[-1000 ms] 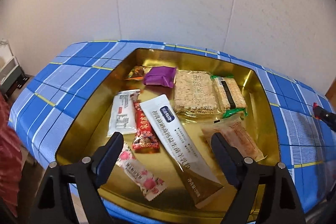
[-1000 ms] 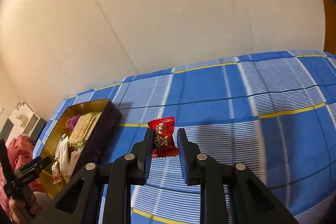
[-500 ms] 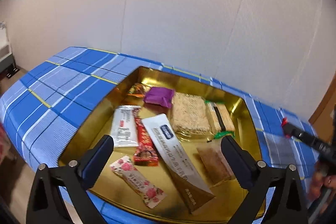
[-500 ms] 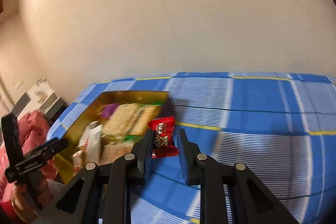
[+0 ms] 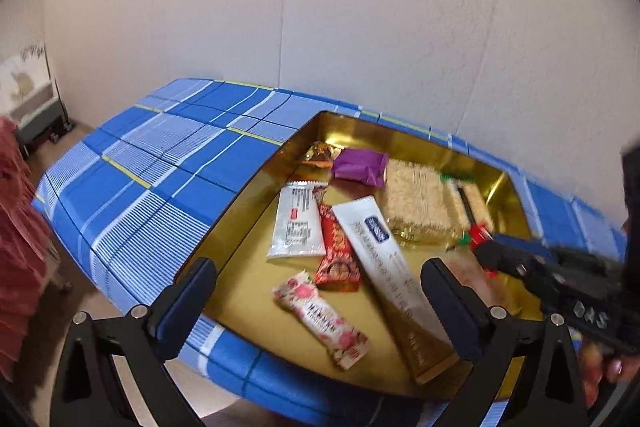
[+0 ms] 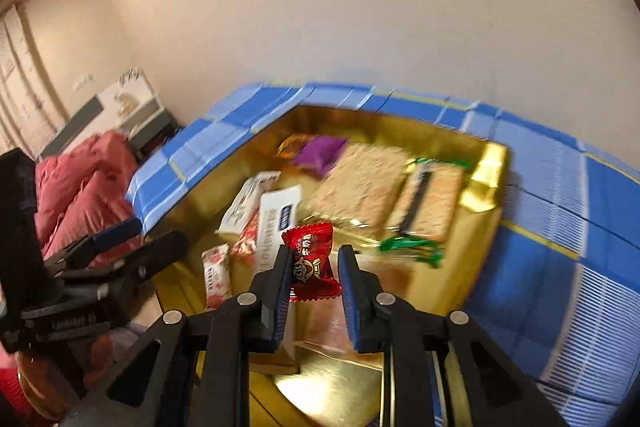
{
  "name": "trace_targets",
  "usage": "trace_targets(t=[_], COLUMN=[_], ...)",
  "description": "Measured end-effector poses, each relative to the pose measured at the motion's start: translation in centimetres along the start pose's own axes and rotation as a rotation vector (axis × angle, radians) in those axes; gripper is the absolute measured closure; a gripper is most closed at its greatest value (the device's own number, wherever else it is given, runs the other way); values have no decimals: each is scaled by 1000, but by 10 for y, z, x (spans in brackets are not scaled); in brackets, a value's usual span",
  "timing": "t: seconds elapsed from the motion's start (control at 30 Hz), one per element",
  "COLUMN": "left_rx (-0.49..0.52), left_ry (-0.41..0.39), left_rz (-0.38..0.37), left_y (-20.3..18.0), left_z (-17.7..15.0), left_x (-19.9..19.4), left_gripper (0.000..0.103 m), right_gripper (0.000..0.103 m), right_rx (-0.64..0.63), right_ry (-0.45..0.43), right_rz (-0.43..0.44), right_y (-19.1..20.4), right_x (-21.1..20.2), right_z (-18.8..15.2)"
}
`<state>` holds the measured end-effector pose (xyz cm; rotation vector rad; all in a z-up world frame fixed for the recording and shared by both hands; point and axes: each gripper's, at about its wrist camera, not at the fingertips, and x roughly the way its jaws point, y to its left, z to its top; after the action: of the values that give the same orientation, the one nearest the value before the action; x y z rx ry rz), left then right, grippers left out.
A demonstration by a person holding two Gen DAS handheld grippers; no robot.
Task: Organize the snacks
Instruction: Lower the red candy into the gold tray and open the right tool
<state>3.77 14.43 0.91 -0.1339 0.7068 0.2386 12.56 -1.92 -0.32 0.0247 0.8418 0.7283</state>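
A gold tray (image 5: 248, 223) on the blue plaid cloth holds several snacks: a purple packet (image 5: 360, 167), rice crackers (image 5: 416, 199), a long white packet (image 5: 372, 251), a white sachet (image 5: 298, 223), a red bar (image 5: 336, 255) and a pink floral bar (image 5: 320, 319). My left gripper (image 5: 316, 279) hangs open over the tray's near side with nothing between its fingers. My right gripper (image 6: 315, 259) is shut on a small red candy (image 6: 308, 247) and holds it above the tray (image 6: 484, 179). In the left wrist view the right gripper (image 5: 492, 255) comes in from the right.
The blue plaid tablecloth (image 5: 160, 179) stretches left of the tray and ends at a near edge. A white wall stands close behind. Red fabric (image 5: 16, 247) lies off the table at left. A person's hand (image 5: 600, 367) holds the right gripper. A low cabinet (image 6: 132, 107) stands beyond.
My right gripper carried the red candy from over the bare cloth to above the tray. The left gripper's jaws widened and it drew back a little from the tray.
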Motion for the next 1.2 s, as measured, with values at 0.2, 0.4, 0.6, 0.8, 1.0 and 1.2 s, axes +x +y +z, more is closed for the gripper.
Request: trace_targets(t=[0.2, 0.4, 0.6, 0.8, 1.0, 1.2], left_rx=[66, 13, -57, -76, -49, -45], left_ry=[-54, -30, -17, 27, 68, 41], left_rz=[32, 27, 56, 69, 81, 89], left_y=[-6, 3, 16, 18, 17, 18], left_z=[-4, 0, 1, 0, -3, -4], left_x=[-11, -5, 0, 6, 10, 3], left_gripper=[0, 0, 0, 0, 0, 0], right_gripper=[80, 79, 67, 67, 66, 66], right_rx=[-25, 1, 61, 79, 43, 76], right_ry=[60, 94, 51, -38, -115, -129], right_rz=[-13, -25, -32, -62, -149, -168], right_y=[12, 11, 4, -2, 13, 16], right_x=[27, 48, 45, 17, -5, -14], right_z=[10, 16, 15, 3, -10, -27])
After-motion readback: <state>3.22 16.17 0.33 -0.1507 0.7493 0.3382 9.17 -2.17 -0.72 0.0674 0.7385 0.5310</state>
